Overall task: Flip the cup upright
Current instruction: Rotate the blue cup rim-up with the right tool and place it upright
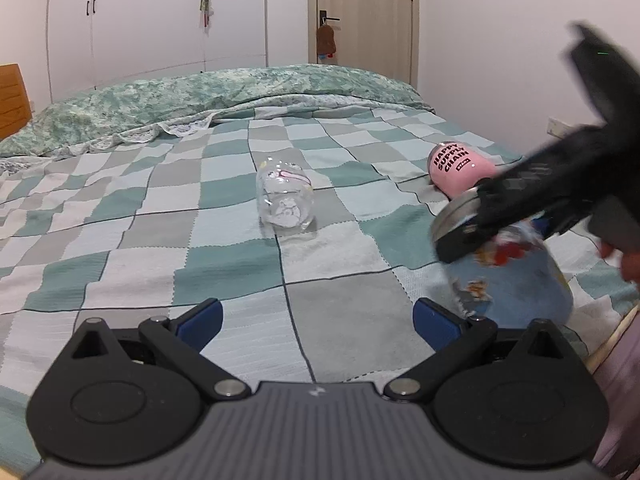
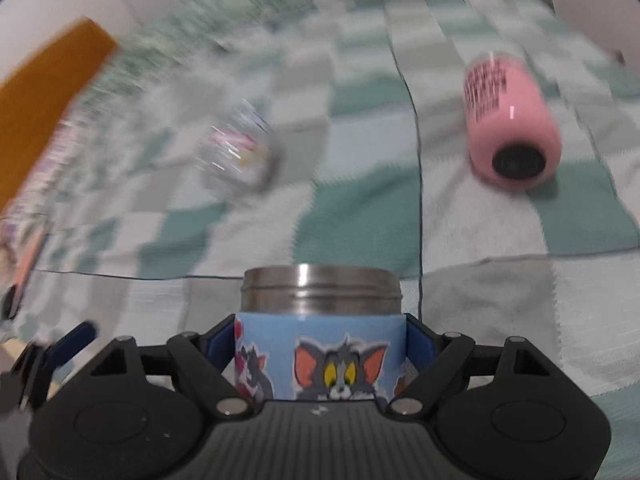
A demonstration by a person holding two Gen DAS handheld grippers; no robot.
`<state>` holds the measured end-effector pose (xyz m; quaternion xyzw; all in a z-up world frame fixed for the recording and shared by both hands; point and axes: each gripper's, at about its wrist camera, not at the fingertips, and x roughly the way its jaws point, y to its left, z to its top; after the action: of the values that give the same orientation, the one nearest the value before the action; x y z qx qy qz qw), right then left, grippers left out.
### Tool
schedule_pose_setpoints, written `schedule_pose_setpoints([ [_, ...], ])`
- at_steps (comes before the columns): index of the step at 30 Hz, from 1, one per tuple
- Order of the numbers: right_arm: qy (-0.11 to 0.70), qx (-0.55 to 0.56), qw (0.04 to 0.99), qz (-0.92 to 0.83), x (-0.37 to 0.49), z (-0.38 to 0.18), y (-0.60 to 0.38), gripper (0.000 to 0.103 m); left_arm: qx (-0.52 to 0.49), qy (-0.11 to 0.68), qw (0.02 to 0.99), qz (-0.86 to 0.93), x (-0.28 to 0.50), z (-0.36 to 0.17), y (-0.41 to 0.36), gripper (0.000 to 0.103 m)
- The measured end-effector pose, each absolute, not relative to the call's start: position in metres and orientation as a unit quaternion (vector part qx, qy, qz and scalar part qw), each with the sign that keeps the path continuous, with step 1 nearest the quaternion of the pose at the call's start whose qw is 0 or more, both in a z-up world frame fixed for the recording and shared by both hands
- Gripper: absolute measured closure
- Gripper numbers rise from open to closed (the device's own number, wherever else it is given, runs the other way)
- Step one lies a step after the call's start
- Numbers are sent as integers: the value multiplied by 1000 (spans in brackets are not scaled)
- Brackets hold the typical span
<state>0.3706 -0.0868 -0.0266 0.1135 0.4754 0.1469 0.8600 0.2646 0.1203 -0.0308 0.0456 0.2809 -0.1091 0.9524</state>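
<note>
Right wrist view: blue cup clamped at its sleeve, mid-turn

Right wrist view shows the blue cartoon cup (image 2: 320, 344) pinched between the pads of the right hand-held gripper (image 2: 320, 346), steel rim pointing away over the bed (image 2: 500, 320). From the left wrist view it hangs tilted above the checked blanket, low at the right.

I'd judge it a stiff, fairly weighty steel cup; the printed sleeve gives grip, the bare rim would be slippery, so the mid-body hold looks sound.

The left hand-held gripper (image 1: 318, 322) hovers wide and empty. A clear glass (image 1: 285, 196) and a pink cup (image 1: 460, 168) lie on their sides, well apart.
</note>
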Motion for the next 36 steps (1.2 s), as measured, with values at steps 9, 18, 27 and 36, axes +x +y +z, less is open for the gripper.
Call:
schedule_pose_setpoints([
  [9, 288, 83, 936, 183, 300, 5, -103, 20, 36, 261, 959, -100, 242, -12, 105, 0],
  [18, 105, 6, 980, 170, 293, -14, -101, 20, 13, 270, 960, -77, 258, -19, 99, 0],
  [27, 131, 7, 979, 158, 324, -61, -98, 20, 9, 282, 955, -88, 275, -38, 90, 0],
  [36, 108, 16, 981, 159, 302, -56, -105, 0, 10, 262, 962, -77, 266, -34, 83, 0],
])
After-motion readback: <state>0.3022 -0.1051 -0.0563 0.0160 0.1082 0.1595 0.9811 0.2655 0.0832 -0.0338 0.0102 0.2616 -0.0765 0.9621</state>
